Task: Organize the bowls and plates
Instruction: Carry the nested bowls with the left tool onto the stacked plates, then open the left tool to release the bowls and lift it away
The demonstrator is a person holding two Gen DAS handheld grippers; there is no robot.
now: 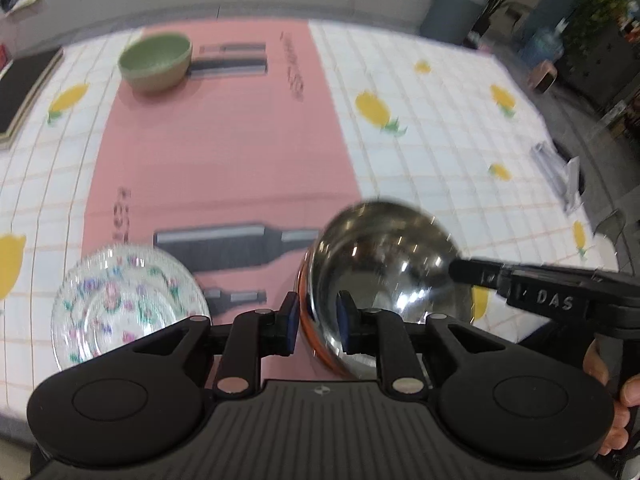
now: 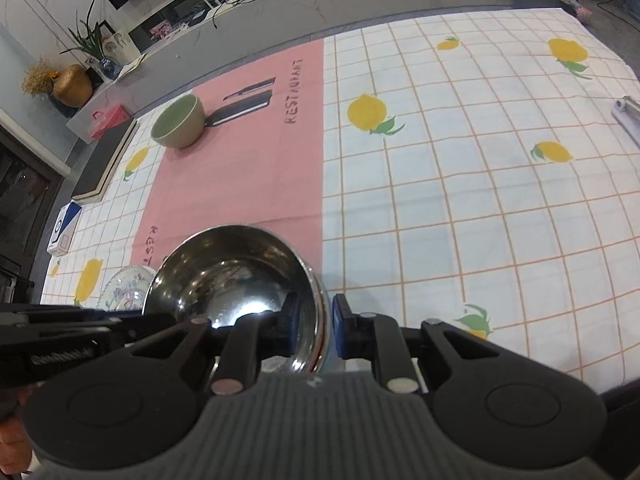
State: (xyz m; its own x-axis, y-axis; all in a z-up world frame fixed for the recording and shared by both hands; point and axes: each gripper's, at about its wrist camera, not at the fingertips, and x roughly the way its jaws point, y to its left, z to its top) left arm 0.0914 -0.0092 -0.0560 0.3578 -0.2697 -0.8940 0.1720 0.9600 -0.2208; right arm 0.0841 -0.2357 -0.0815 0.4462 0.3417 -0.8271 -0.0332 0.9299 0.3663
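Note:
A shiny steel bowl is held above the table by both grippers. My left gripper is shut on its left rim, one pad inside and one outside. My right gripper is shut on the right rim of the steel bowl; its black finger also shows in the left wrist view. A clear glass plate with a floral print lies on the table at the near left, also in the right wrist view. A green bowl stands at the far end of the pink mat, also in the right wrist view.
A pink placemat lies on a lemon-print checked tablecloth. A dark flat board lies at the table's left edge. A metal object lies at the right edge. A counter with plants and a vase stands beyond the table.

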